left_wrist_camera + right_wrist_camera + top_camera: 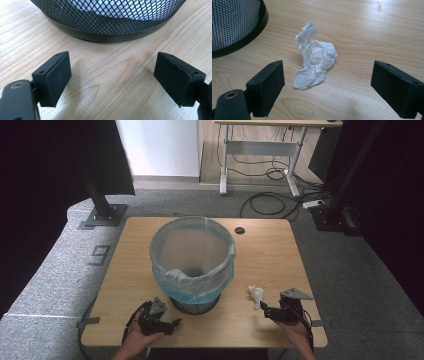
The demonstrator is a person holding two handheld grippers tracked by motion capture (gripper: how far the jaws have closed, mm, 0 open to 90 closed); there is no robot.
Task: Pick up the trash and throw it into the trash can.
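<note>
Right gripper [327,82] jaws wide apart, nothing between the pads, and the crumpled tissue [314,58] sits dead ahead of them on the desk [367,32], just beyond the tips and roughly centred in the gap, slightly toward the left jaw in the right gripper view. Tissue's long axis runs away from the gripper, near end flat on the wood, far end sticking up in a twisted peak. So a straight push forward should put the wad between the pads; judging by that, no turn of the wrist is needed.

In the high view the tissue [256,294] lies near right of the bin [193,265], close to its base but apart from it, and just to the far-left of the right gripper [266,312]. The right hand [295,327] is clearly the nearer one; it comes in from the near edge, gripper held low and about level, pointing left and slightly far.

Left gripper [112,80] also open, jaws spread, bare wood between them. It rests low at the near-left of the desk, pointing at the black mesh foot of the bin [110,22], close to it, not touching. Left hand [140,335] sits on the other side of the bin from the tissue.

Bin lined with a pale blue bag [165,280], mouth open upward, far-left of the tissue: likely drop target.
</note>
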